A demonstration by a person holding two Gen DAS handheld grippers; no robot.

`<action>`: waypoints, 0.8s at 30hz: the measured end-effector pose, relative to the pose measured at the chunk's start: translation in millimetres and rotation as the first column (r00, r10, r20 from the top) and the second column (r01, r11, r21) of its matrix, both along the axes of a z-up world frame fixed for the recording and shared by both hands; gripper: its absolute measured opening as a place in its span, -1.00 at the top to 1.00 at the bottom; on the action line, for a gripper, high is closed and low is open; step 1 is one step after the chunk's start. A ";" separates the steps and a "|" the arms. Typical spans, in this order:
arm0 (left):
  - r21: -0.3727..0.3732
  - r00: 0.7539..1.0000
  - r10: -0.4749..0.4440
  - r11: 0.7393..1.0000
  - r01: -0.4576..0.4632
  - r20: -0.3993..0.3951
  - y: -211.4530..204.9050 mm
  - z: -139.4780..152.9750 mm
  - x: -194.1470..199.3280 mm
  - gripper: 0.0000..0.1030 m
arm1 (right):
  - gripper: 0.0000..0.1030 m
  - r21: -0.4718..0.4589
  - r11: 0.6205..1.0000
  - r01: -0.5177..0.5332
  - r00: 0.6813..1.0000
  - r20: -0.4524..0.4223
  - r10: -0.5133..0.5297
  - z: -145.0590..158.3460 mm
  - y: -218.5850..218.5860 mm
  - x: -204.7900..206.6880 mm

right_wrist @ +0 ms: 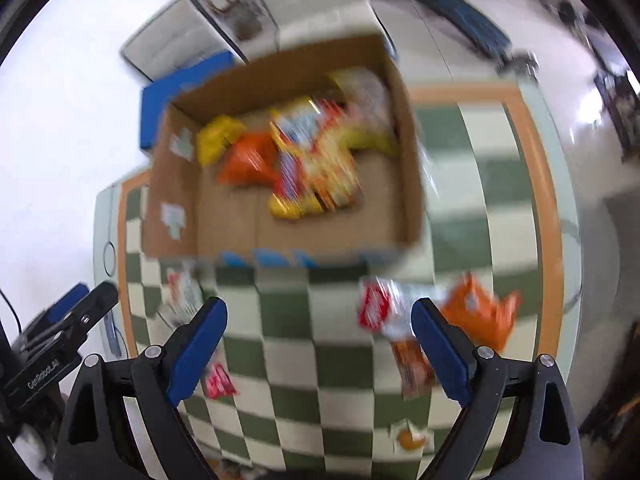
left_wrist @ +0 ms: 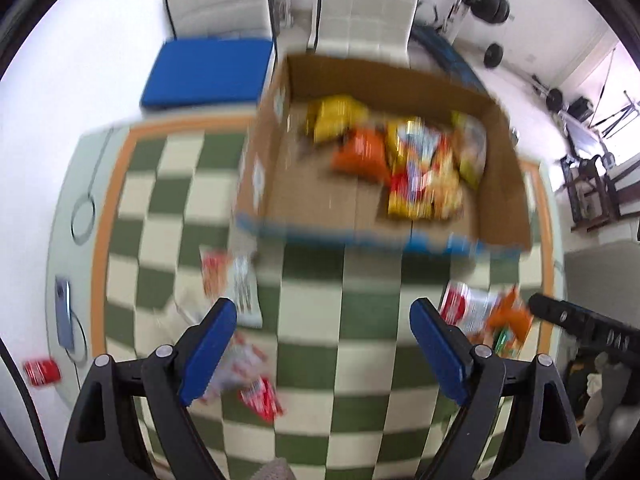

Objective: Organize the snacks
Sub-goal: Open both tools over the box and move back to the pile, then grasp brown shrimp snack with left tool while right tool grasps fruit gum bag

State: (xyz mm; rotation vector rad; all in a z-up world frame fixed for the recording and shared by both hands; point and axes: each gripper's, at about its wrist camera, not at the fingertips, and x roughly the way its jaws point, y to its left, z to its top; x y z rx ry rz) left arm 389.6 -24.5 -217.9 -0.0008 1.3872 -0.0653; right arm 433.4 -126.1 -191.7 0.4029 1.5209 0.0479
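An open cardboard box [left_wrist: 260,168] [right_wrist: 412,184] stands on a green-and-cream checkered cloth and holds several yellow and orange snack bags [left_wrist: 416,168] [right_wrist: 304,160]. Loose snacks lie in front of it: a red-and-white packet [left_wrist: 228,280] at the left, a red packet [left_wrist: 260,396] under my left gripper, and a red-white packet [right_wrist: 380,308] with an orange bag [right_wrist: 480,316] at the right. My left gripper [left_wrist: 324,344] is open and empty above the cloth. My right gripper [right_wrist: 320,340] is open and empty too. Both views are blurred.
A blue cushion [left_wrist: 208,72] and white chairs [left_wrist: 360,8] stand behind the table. A phone [left_wrist: 64,312] and a red can [left_wrist: 42,372] lie at the left table edge. A small orange-and-white packet [right_wrist: 412,438] lies near the front. Gym gear stands at the far right.
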 end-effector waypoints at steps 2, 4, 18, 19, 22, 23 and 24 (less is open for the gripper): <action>0.002 0.998 -0.012 1.000 0.012 -0.055 -8.3 -22.2 -16.4 -0.73 | -0.85 -0.025 0.999 0.033 0.997 -0.063 -0.034 -26.4 -21.8 -22.2; -0.014 0.994 -0.008 1.000 0.006 -0.109 -16.9 -44.1 -29.4 -0.73 | -0.85 -0.064 0.998 0.017 0.993 -0.114 -0.024 -51.5 -40.3 -41.6; 0.034 0.964 -0.071 0.996 0.082 -0.255 -117.4 -136.5 -76.9 -0.73 | -0.84 -0.241 0.785 -0.571 0.810 -0.320 0.491 -147.7 -32.2 -88.2; 0.046 0.963 -0.066 0.996 0.081 -0.261 -121.2 -138.9 -78.9 -0.73 | -0.83 -0.243 0.781 -0.576 0.808 -0.317 0.497 -152.0 -31.8 -88.1; 0.065 0.965 -0.050 0.995 0.070 -0.259 -128.7 -141.6 -83.5 -0.73 | -0.58 -0.253 0.821 -0.512 0.848 -0.299 0.436 -161.4 -41.6 -87.4; 0.068 0.963 -0.045 0.996 0.066 -0.264 -131.9 -142.0 -85.1 -0.73 | -0.50 -0.233 0.851 -0.471 0.868 -0.292 0.401 -162.3 -47.1 -85.9; 0.068 0.963 -0.041 0.996 0.061 -0.266 -135.0 -142.3 -86.7 -0.73 | -0.50 -0.218 0.879 -0.424 0.890 -0.282 0.359 -161.9 -54.6 -88.3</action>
